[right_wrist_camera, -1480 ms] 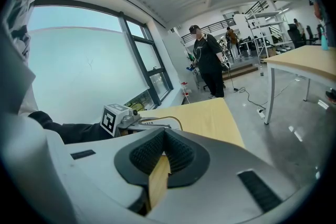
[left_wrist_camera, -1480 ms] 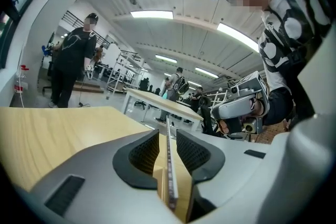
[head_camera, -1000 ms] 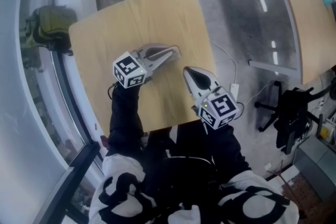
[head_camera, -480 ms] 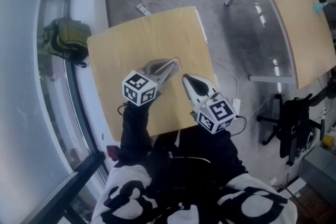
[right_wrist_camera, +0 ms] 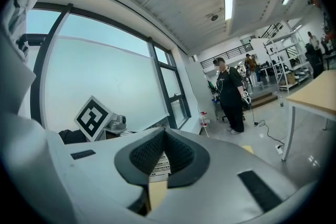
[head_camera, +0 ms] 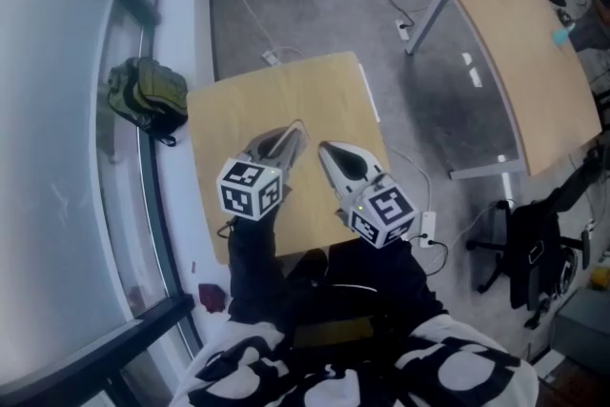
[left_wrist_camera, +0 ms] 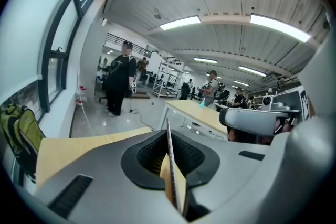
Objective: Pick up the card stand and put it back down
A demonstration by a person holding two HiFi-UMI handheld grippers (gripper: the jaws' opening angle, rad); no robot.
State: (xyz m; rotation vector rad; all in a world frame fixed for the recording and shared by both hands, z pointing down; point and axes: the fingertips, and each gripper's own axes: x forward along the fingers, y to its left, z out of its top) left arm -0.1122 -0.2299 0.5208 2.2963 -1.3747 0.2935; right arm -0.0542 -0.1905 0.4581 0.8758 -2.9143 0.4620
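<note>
We see the left gripper (head_camera: 291, 134) clenched on the card stand (left_wrist_camera: 170, 162), a thin sheet that stands on edge between its pads and is held over the wooden table (head_camera: 315, 86), near the middle of the top. At its 3 o'clock, just beside it, our right gripper (head_camera: 325, 151) has its jaws pressed together at the tips, and only a small printed label (right_wrist_camera: 159, 163) shows in the slot behind them; we cannot tell whether it is gripped. An olive backpack (head_camera: 148, 100) lies on the floor at the table's 10 o'clock
</note>
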